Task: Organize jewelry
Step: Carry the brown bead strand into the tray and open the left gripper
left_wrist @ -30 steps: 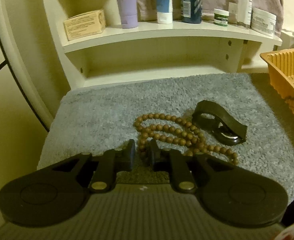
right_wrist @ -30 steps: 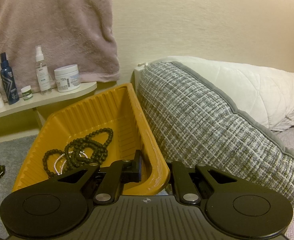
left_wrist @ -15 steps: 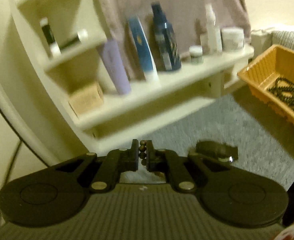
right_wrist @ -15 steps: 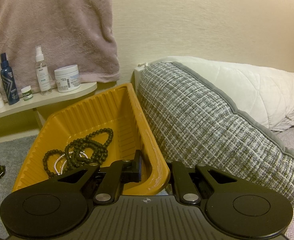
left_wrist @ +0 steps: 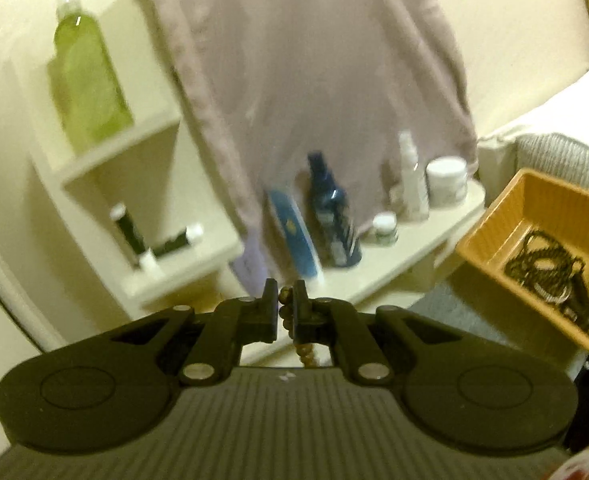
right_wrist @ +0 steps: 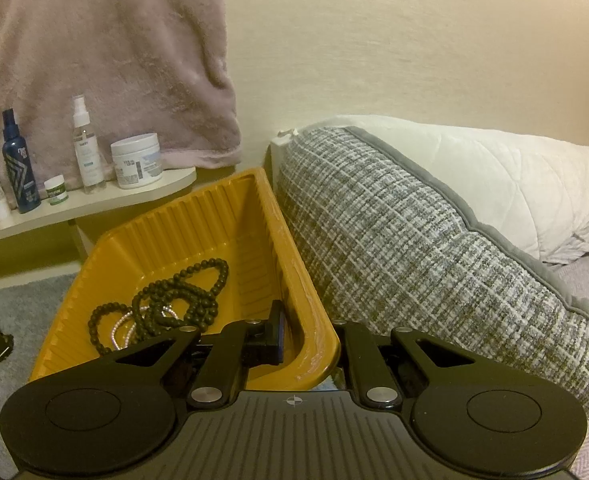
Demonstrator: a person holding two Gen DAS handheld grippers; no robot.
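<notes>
In front of the shelf (left_wrist: pixel 394 256), the left hand-held gripper (left_wrist: pixel 285 314) pinches the brown bead necklace (left_wrist: pixel 290 320) (strand dangling); the right hand-held gripper (right_wrist: pixel 306 340) clamps the yellow tray (right_wrist: pixel 310 320) wall.

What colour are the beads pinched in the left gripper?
Brown, wood-toned beads, seen best in the left wrist view, between the left gripper's jaws.
</notes>
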